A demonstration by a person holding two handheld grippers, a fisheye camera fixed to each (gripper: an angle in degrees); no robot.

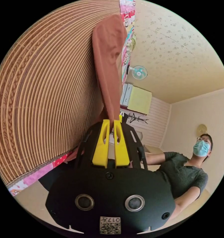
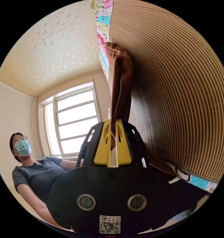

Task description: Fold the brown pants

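The brown pants point(image 1: 108, 64) run as a long strip from my left gripper point(image 1: 113, 122) out over a ribbed bamboo mat point(image 1: 42, 99). The yellow jaws of that gripper are shut on the fabric's edge. In the right gripper view, the brown pants point(image 2: 120, 86) bunch into a darker fold that leads into my right gripper point(image 2: 113, 122), whose yellow jaws are also shut on the cloth. Both cameras are rolled sideways, so the mat point(image 2: 181, 104) stands like a wall.
A person point(image 1: 188, 171) in a dark top stands close behind both grippers, also seen as the person point(image 2: 30, 168) in the right gripper view. A colourful patterned quilt point(image 1: 128, 32) borders the mat. A wall fan point(image 1: 139, 72), a cabinet point(image 1: 136, 99) and a window point(image 2: 74, 121) line the room.
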